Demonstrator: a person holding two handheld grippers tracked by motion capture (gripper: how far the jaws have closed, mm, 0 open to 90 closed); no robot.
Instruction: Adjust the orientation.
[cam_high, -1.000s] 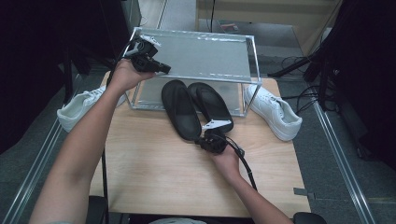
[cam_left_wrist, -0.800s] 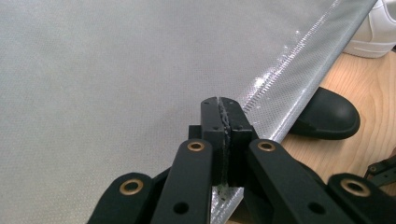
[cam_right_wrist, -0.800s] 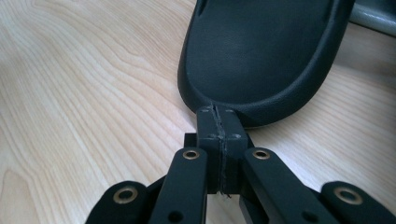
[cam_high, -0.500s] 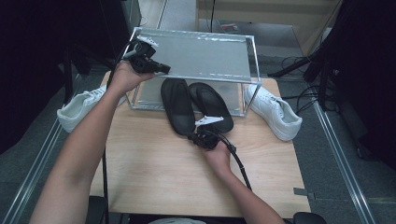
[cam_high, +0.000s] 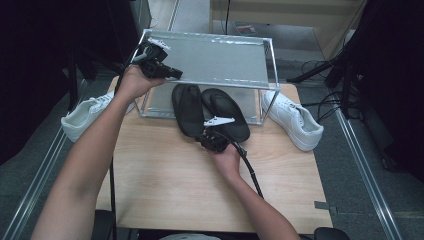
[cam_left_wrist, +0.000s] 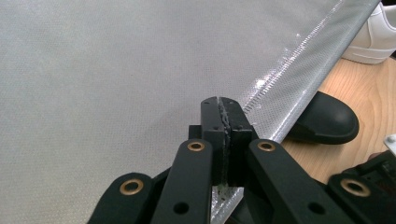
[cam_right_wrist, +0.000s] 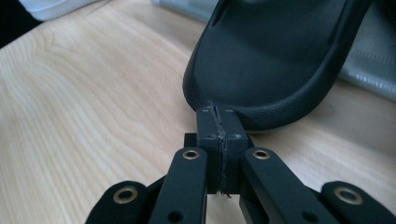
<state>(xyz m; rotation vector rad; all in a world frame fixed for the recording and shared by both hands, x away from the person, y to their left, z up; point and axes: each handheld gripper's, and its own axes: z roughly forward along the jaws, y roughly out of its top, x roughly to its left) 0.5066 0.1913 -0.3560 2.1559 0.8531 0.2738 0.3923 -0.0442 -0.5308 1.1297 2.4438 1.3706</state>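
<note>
A: Where is the left arm sitting?

B: It is stretching forward from the bottom left of the high view, the forearm lying long and nearly straight over the wooden table (cam_high: 165, 185). The hand is holding the left gripper (cam_high: 170, 75) up at the near left corner of the clear shelf rack (cam_high: 220, 60), with the gripper pointing to the right across the rack's top.

A: And its jaws?

B: They are standing pressed together. In the left gripper view the left gripper (cam_left_wrist: 223, 109) is lying right at the taped front edge of the rack's top sheet (cam_left_wrist: 116, 93); whether a sliver of that edge is caught between the pads, I cannot tell.

A: The right arm?

B: It is coming in from the bottom middle, bent shorter, the wrist low over the table. The right gripper (cam_high: 206, 140) is pointing away from the person at the heel of the left black slipper (cam_high: 187, 107).

A: Gripping it?

B: The jaws are closed with nothing between them; in the right gripper view the right gripper (cam_right_wrist: 218, 114) is touching the heel rim of that slipper (cam_right_wrist: 275, 60). It is lying on the table beside the other black slipper (cam_high: 227, 112), both toes tucked under the rack
</note>
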